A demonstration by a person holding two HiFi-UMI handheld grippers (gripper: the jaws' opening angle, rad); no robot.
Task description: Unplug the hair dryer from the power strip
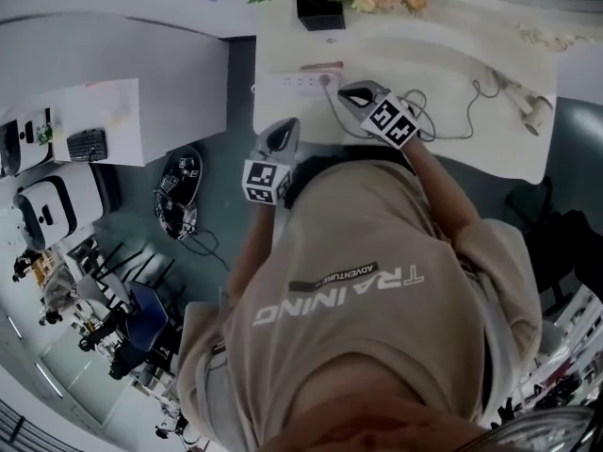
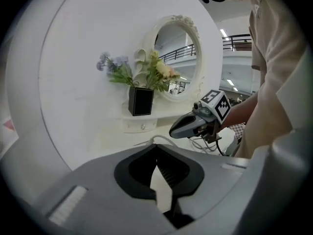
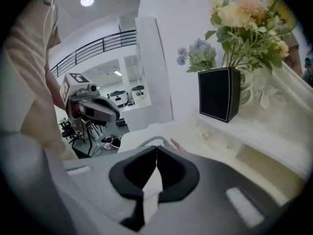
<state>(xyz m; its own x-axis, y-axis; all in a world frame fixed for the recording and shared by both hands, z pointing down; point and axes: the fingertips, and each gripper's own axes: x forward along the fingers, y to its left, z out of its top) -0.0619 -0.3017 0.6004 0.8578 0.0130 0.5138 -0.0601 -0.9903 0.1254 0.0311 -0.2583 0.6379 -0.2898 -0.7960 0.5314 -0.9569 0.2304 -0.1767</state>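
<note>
Power strip lies on the white surface, long axis across the head view. Hair dryer sits well right of the strip. Its cord trails back, apparently to the strip's right end.

Right gripper is just beside that end, jaws pressed together and empty; it is the nearer of the 2. Left gripper hangs off the strip's near side, jaws likewise together and empty.

On the table, the power strip is set just left of the right gripper. The flower box is placed beyond it (further back), and the hair dryer is laid well to that gripper's right.
</note>
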